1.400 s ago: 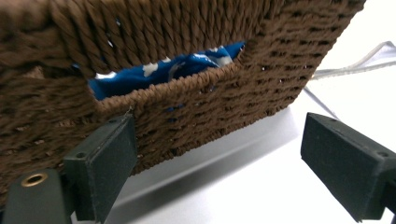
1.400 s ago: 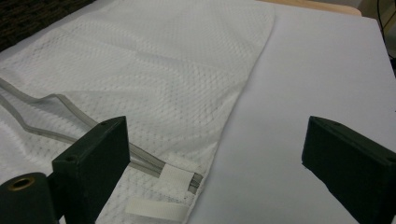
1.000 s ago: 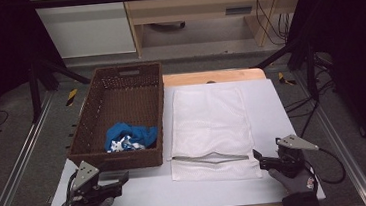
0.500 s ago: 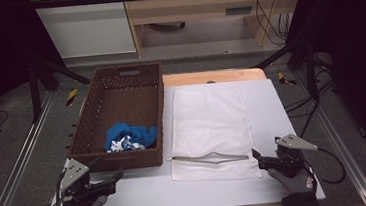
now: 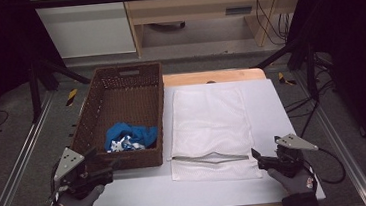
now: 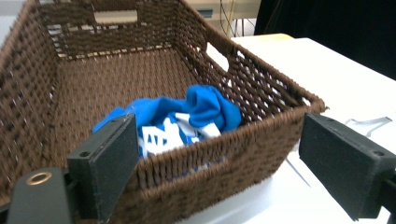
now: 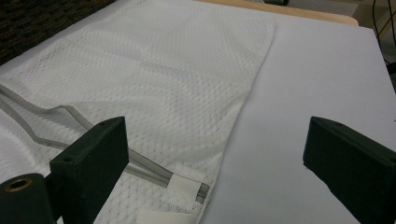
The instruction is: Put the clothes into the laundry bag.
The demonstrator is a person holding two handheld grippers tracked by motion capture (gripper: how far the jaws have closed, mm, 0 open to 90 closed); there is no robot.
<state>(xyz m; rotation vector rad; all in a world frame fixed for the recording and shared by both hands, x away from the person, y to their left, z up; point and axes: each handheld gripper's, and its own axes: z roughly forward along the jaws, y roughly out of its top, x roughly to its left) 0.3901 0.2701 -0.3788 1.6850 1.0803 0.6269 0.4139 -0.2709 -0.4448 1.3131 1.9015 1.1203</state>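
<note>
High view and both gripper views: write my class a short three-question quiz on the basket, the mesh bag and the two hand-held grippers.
1. True or false: the blue and white cloth lies inside the brown woven wicker basket.
2. The zip opening of the white mesh laundry bag is at: A) the end nearest the person, B) the far end, C) the side touching the basket.
3. How do the jaws of the left hand-held gripper and the right hand-held gripper stand?

Key
1. True.
2. A; the grey zip gapes partly open there.
3. Both open, holding nothing; the left points at the basket's near wall, the right at the bag's near corner.
</note>
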